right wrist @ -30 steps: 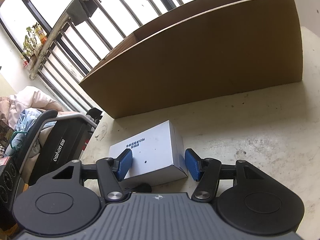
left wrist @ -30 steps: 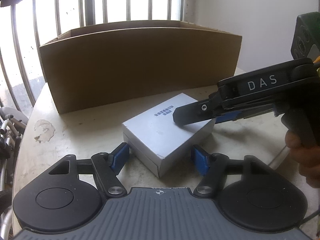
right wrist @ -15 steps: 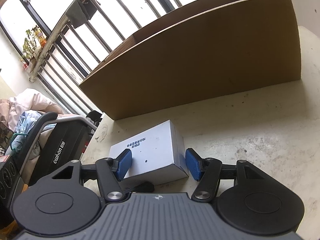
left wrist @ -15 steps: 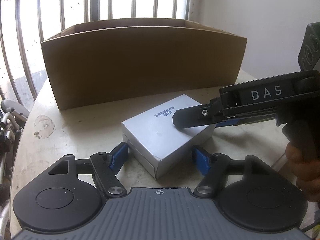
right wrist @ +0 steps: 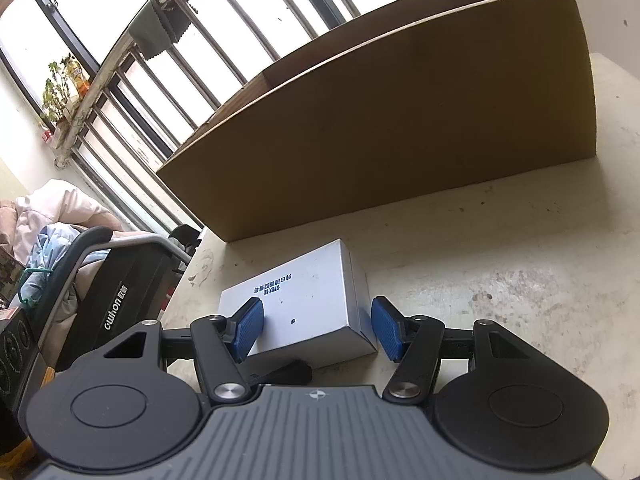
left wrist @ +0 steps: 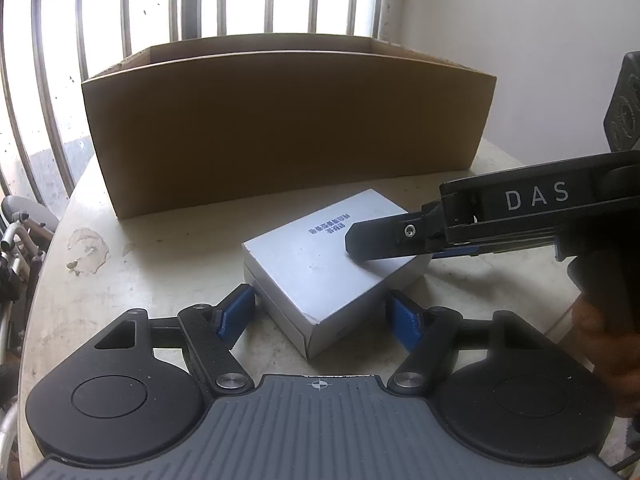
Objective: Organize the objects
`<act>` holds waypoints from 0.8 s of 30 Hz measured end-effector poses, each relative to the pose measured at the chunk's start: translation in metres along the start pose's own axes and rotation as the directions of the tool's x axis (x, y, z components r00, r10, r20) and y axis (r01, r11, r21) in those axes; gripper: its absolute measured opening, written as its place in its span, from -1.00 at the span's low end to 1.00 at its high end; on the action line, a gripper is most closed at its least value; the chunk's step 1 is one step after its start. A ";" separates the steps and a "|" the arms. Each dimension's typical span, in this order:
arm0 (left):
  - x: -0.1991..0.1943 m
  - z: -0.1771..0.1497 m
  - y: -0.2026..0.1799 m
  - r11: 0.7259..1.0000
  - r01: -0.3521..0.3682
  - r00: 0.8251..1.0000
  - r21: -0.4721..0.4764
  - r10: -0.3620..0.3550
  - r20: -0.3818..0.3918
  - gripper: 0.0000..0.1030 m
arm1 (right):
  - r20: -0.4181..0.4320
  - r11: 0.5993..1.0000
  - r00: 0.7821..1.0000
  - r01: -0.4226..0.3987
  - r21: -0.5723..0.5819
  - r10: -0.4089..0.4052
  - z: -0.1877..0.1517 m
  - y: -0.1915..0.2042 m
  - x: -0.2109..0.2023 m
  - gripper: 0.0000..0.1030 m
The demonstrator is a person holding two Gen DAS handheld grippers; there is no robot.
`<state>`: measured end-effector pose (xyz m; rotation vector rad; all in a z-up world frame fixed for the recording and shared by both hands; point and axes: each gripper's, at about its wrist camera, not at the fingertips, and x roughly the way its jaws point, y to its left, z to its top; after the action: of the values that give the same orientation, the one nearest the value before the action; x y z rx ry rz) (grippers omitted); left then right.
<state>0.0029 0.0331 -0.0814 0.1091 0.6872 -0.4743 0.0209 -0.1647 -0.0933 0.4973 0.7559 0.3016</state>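
Pickup seems to be getting under way. Left tool (left wrist: 322, 316) is hovering with its blue pads spread wide either side of the white box's (left wrist: 332, 256) near corner, gripping nothing. That box is lying flat on the worktop (left wrist: 160, 272), just before the cardboard carton (left wrist: 280, 128). Right tool (right wrist: 318, 330) is straddling the box, pads apart, not visibly pinching yet. Next, I'd guess, one tool closes, lifts, carries it over the carton wall.

Stained table (left wrist: 168, 264): cardboard box (left wrist: 280, 128), white carton (left wrist: 332, 264).
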 end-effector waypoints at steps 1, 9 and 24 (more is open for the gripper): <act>0.000 0.000 0.000 1.000 0.000 1.000 0.000 0.000 0.000 0.41 | 0.000 1.000 1.000 0.000 -0.001 0.000 0.000 0.000 0.000 0.23; -0.002 0.000 -0.001 1.000 -0.002 1.000 -0.013 0.002 0.005 0.39 | -0.004 1.000 1.000 0.010 -0.003 -0.010 0.000 0.002 -0.002 0.23; -0.004 0.003 -0.002 1.000 0.010 1.000 -0.018 -0.009 0.016 0.39 | 0.011 0.999 0.999 0.038 0.005 -0.038 0.000 0.005 -0.007 0.22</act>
<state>0.0011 0.0320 -0.0760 0.0851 0.6764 -0.4775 0.0155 -0.1635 -0.0864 0.4888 0.7550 0.2618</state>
